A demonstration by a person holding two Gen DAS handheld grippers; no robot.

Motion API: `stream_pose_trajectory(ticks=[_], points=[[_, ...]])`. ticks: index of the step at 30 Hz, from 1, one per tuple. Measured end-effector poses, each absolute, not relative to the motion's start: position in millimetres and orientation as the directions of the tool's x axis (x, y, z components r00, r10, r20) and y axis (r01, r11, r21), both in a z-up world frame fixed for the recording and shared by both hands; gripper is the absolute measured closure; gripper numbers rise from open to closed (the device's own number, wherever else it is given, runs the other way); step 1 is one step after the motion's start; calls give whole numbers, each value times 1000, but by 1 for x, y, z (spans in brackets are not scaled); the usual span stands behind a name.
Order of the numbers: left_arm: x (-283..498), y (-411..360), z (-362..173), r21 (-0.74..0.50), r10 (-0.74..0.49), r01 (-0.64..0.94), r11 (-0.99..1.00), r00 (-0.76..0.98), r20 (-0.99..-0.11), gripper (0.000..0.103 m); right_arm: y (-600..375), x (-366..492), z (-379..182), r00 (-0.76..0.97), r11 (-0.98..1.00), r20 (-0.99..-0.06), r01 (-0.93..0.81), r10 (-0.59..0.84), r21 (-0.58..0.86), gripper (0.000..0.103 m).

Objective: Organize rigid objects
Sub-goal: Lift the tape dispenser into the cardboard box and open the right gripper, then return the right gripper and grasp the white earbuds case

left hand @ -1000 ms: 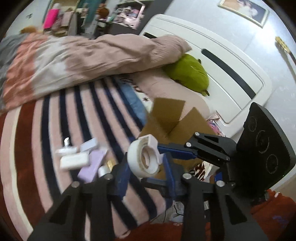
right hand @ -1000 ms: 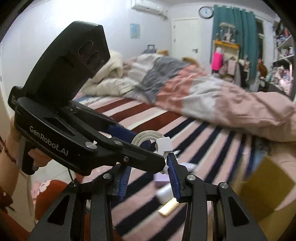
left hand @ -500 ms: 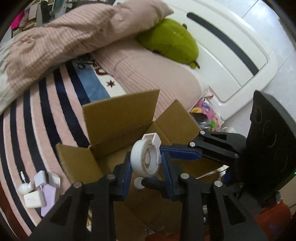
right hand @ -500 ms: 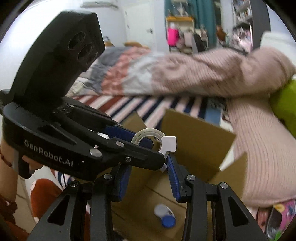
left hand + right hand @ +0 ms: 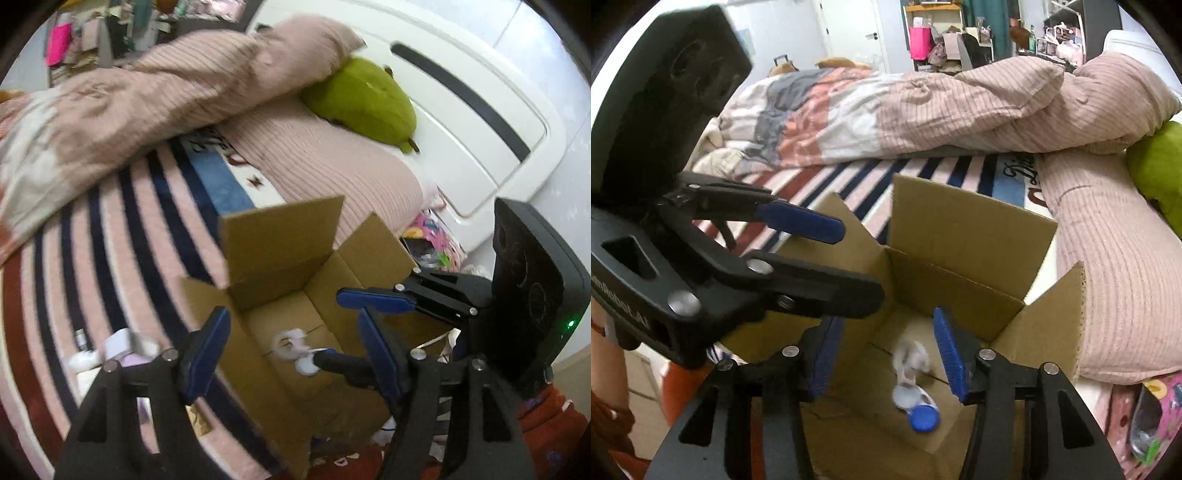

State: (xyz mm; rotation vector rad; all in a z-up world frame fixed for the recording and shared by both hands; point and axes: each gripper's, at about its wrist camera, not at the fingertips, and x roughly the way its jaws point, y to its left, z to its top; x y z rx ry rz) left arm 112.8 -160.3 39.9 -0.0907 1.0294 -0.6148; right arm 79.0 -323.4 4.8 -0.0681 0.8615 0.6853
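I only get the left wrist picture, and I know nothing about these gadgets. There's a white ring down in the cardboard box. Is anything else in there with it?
Observer: Yes. The right wrist view shows a small round thing with a blue lid on the floor of the box, close beside the white ring. Your picture hides that lid.
Operator: Funny, I'd never have guessed. And what's past the rumpled blanket at the far end of the room? I only see clutter.
Observer: The right wrist view shows a white door on the far wall, beyond the blanket.
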Motion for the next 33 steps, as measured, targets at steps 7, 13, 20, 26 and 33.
stream_pose_trajectory(ticks=[7,13,20,26,33], points=[[62,-75,62,-239,-363,284,929,568,-739,26,-274,43,34,440,673,-602,-703,666,230,57],[31,-5,34,-181,-239,155,971,631,-738,26,-192,15,25,332,555,-604,-801,725,227,57],[31,41,-25,-203,-249,145,968,627,-738,24,-134,9,-39,304,588,-728,-792,614,165,57],[39,48,-69,-247,-290,154,957,593,-752,24,-132,26,-95,373,705,-805,-705,462,79,57],[46,53,-89,-205,-200,60,977,592,-781,24,-126,58,-124,441,772,-817,-635,371,8,57]])
